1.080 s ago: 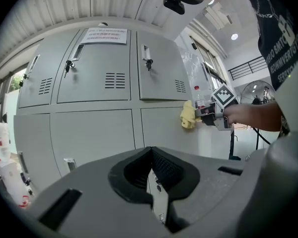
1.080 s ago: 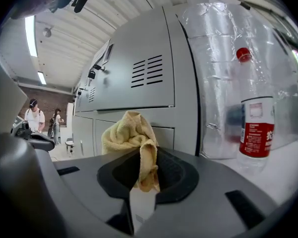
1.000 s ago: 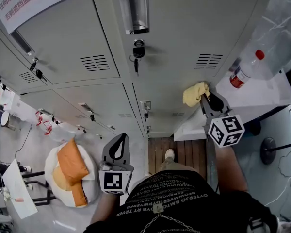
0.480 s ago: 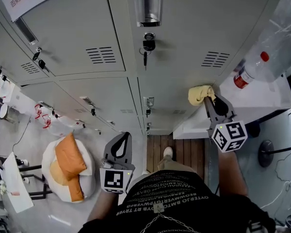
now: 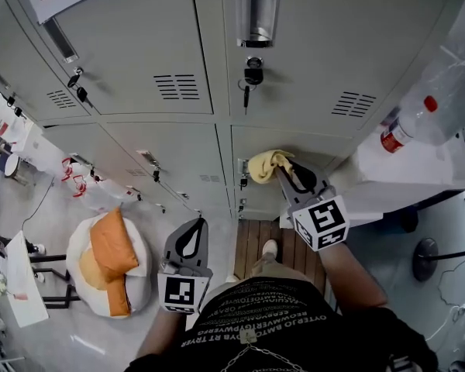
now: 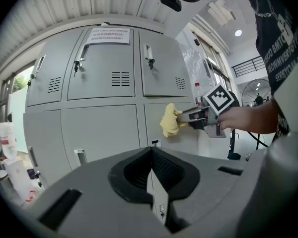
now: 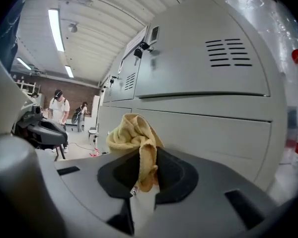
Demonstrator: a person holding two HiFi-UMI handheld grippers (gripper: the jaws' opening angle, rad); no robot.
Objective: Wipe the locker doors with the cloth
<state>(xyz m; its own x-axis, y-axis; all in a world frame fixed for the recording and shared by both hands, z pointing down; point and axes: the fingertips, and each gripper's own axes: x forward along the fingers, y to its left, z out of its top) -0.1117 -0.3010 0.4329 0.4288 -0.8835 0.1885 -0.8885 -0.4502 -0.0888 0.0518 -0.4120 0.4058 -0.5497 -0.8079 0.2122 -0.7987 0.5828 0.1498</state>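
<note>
A yellow cloth (image 5: 265, 163) is bunched in my right gripper (image 5: 282, 173), which is shut on it. The cloth sits at or just off the lower right grey locker door (image 5: 322, 147), under the door with a key in its lock (image 5: 252, 76); contact cannot be told. In the right gripper view the cloth (image 7: 134, 135) hangs from between the jaws before that door (image 7: 213, 133). My left gripper (image 5: 192, 232) hangs low and left, shut on nothing, away from the lockers. Its view shows the cloth (image 6: 169, 120) and the right gripper (image 6: 186, 115) against the door.
A plastic bottle with a red cap (image 5: 407, 122) stands on a white ledge (image 5: 426, 173) right of the lockers. A white beanbag with an orange cushion (image 5: 112, 254) lies on the floor at left. Two people (image 7: 59, 108) stand far off. A fan (image 6: 251, 98) is at right.
My right gripper has carried the cloth leftwards from the ledge's corner across to the lower right locker door. The left gripper has hardly moved.
</note>
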